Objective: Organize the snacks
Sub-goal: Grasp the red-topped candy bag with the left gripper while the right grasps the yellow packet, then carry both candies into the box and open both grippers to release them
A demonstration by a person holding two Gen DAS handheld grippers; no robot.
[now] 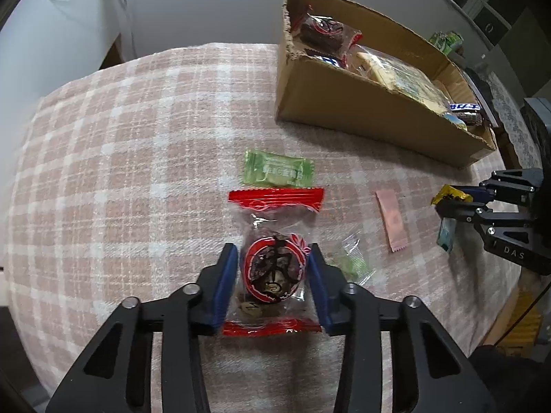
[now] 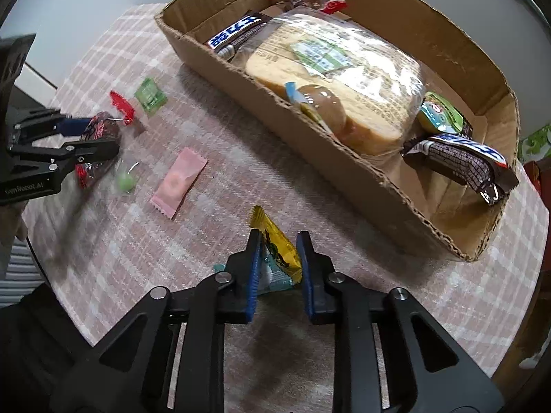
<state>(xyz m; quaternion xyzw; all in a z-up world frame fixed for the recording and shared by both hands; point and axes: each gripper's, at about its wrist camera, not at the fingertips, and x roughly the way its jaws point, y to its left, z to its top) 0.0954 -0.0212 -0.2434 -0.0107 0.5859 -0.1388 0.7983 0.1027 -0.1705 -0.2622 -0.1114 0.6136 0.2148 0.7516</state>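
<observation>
Left fingers (image 1: 273,268) pinching red-sealed snack (image 1: 273,268) | right fingers (image 2: 279,258) pinching yellow packet (image 2: 279,251) | box (image 2: 310,130) beside

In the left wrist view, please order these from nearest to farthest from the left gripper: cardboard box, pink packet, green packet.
From the left gripper:
1. Green packet, straight ahead, past the red-ended snack between the fingers.
2. Pink packet, to the right.
3. Cardboard box, far right.

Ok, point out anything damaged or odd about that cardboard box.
The cardboard box has ragged, torn top edges, as if its flaps were ripped off. The snacks inside look intact; nothing has spilled.
</observation>
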